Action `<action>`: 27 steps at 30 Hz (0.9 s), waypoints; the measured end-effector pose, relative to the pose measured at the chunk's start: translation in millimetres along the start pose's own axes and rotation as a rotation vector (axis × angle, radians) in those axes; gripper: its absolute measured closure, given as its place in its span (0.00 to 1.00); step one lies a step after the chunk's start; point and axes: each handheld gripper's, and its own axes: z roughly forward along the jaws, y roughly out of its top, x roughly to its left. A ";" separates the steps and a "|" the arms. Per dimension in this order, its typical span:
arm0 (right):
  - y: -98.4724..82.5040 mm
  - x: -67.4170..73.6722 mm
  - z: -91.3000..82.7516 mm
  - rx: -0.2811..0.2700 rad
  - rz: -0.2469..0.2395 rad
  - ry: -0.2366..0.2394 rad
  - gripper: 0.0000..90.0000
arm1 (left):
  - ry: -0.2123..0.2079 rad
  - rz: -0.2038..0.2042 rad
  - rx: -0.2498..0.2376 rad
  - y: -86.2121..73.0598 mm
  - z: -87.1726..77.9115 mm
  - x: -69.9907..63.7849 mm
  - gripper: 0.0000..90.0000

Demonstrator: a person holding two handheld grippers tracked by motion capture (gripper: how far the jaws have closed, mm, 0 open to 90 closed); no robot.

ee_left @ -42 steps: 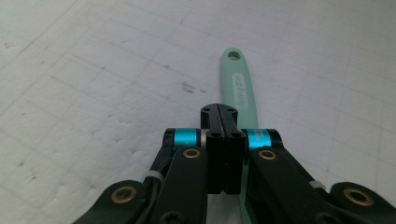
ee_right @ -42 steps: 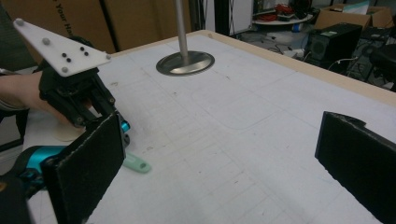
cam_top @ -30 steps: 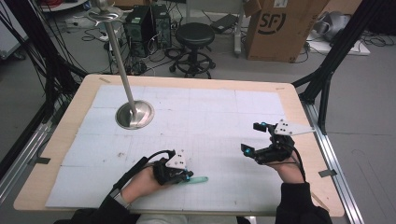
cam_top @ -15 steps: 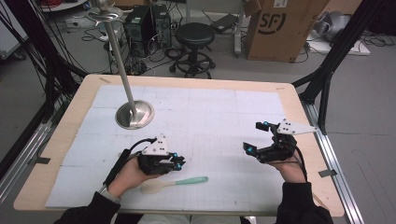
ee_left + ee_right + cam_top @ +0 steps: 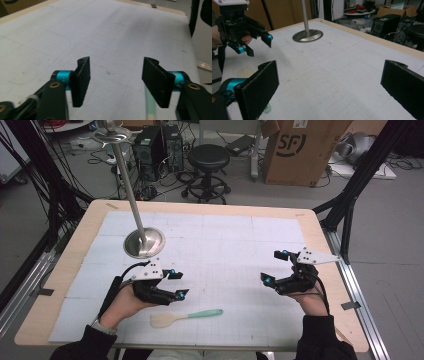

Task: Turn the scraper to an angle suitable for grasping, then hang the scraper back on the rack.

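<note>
On the table mat [image 5: 225, 245]:
Spatula [image 5: 186, 316]: lying flat, released.
Left gripper [image 5: 176, 284]: jaws just opening, hovering, empty.
Right gripper [image 5: 274, 267]: jaws spread, empty.

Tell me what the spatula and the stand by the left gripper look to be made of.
Spatula: mint-green handle, matte and uniform, probably plastic or silicone; pale cream blade, likely silicone, though wood is possible. It lies free on the table, beside the open left gripper. Stand: round base and pole are silvery with soft reflections, so probably brushed or polished metal, likely steel.
</note>
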 end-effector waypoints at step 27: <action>-1.8 3.3 -8.5 -0.009 0.005 -0.005 0.01 | -0.093 0.088 0.085 4.7 -2.7 -1.6 0.23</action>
